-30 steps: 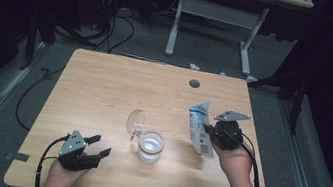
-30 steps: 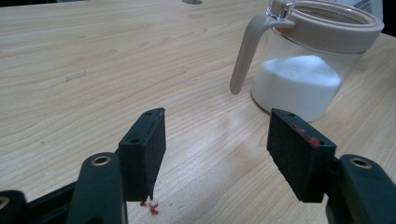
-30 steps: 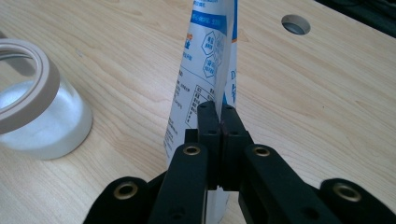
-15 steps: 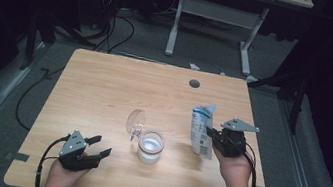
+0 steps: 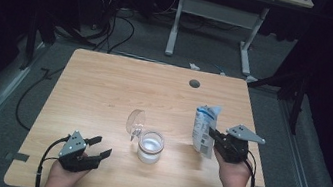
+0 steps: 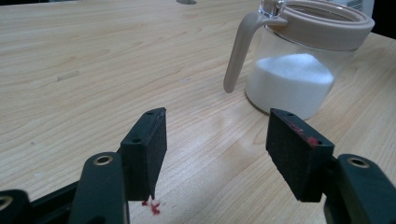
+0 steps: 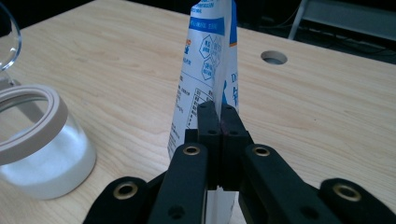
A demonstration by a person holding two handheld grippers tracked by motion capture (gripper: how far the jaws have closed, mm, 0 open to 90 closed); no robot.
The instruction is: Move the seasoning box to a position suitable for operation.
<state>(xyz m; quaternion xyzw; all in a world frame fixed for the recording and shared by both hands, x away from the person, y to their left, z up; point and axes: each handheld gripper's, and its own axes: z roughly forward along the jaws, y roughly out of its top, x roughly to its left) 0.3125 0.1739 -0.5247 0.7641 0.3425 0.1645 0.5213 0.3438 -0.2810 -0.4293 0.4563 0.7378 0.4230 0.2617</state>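
A clear glass jar (image 5: 151, 147) with a beige rim holds white powder in the middle of the table; its round clear lid (image 5: 135, 121) stands flipped up at the back left. The left gripper view has the jar (image 6: 299, 79) ahead and to the right. My left gripper (image 5: 96, 146) rests open near the front left edge, nothing between its jaws (image 6: 219, 154). My right gripper (image 5: 211, 135) is shut on a white and blue pouch (image 5: 204, 130), held upright to the right of the jar. In the right gripper view the pads pinch the pouch (image 7: 205, 70) edge.
The wooden table (image 5: 105, 84) has a round cable hole (image 5: 194, 84) at the back. Dark floor, cables and a white desk frame (image 5: 217, 15) lie beyond the far edge. A small red smear (image 6: 153, 206) marks the wood under my left jaws.
My right gripper has moved the pouch slightly right and down, away from the jar. The left gripper has stayed where it was.
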